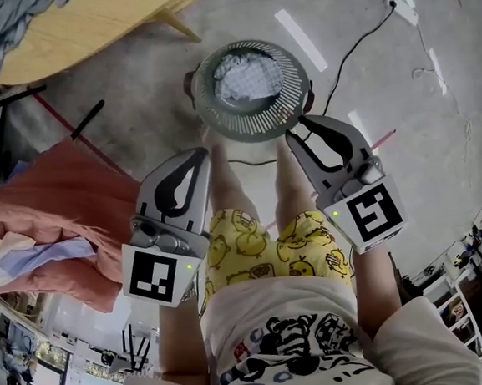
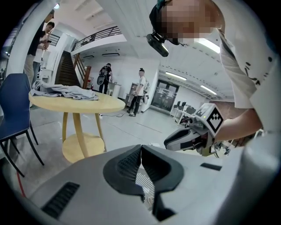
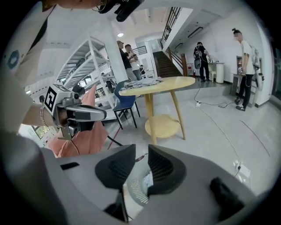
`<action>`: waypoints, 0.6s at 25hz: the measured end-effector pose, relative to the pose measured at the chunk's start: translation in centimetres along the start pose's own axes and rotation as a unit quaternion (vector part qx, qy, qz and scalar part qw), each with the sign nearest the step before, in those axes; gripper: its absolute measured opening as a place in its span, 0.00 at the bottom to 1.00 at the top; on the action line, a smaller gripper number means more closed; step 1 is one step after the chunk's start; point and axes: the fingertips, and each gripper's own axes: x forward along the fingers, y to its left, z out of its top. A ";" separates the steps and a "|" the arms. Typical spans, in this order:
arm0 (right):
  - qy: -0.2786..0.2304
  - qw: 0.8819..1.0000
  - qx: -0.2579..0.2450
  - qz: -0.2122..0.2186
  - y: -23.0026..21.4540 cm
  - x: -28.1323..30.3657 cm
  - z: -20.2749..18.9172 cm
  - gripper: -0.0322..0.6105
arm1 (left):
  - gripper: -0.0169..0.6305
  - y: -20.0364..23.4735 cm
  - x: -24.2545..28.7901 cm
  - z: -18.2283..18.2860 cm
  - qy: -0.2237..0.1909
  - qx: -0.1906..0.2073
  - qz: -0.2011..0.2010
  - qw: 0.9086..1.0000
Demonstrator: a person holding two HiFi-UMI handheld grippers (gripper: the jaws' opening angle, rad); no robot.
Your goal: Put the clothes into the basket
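Head view: my left hand-held gripper (image 1: 201, 153) and my right hand-held gripper (image 1: 296, 128) sit side by side in the middle of the frame, above the grey concrete floor (image 1: 441, 178). Both point up the picture at the round grey slatted plastic basket (image 1: 252, 128). The basket stands on the floor at top centre, and the right tips come just against its lower rim in the picture (how high above it I cannot tell). A crumpled white and pale-blue checked cloth (image 1: 246, 78) lies inside the basket.

In the left gripper view the two black ribbed jaws meet at their tips, fully closed with nothing caught between them. Only the basket's slats show through the slit lower down. In the right gripper view the jaws stand a little apart, a narrow gap with nothing in it, and the basket rim shows through beneath. Neither has hold of any clothing.

At the left edge of the head view lies a heap of salmon-pink fabric (image 1: 66, 203) with a pale lilac and cream piece (image 1: 36, 251) on top, well apart from the basket. In the upper left corner is a round yellow wooden tabletop (image 1: 100, 24) with a blue-grey garment (image 1: 0, 28) draped on it. A white power strip (image 1: 401, 4) lies at the upper right, its black cable (image 1: 354, 48) running toward the basket.
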 end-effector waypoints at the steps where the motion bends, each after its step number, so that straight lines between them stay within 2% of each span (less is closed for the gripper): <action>1: -0.010 1.000 -0.004 -0.006 -0.1 -0.4 0.7 0.18 | 0.05 -0.1 -0.1 0.6 -0.005 0.005 -0.001 1.000; 7: -0.061 0.997 -0.034 -0.012 -0.9 -3.3 5.0 0.12 | 0.05 -1.3 0.3 4.5 -0.031 0.030 -0.003 0.999; 12: -0.095 0.993 -0.066 -0.011 -0.3 -5.8 8.0 0.11 | 0.05 -2.6 -0.3 7.0 -0.052 0.023 -0.016 0.998; 15: -0.106 0.992 -0.068 -0.009 0.2 -7.2 9.5 0.11 | 0.05 -3.3 -0.7 8.4 -0.058 0.033 -0.026 0.997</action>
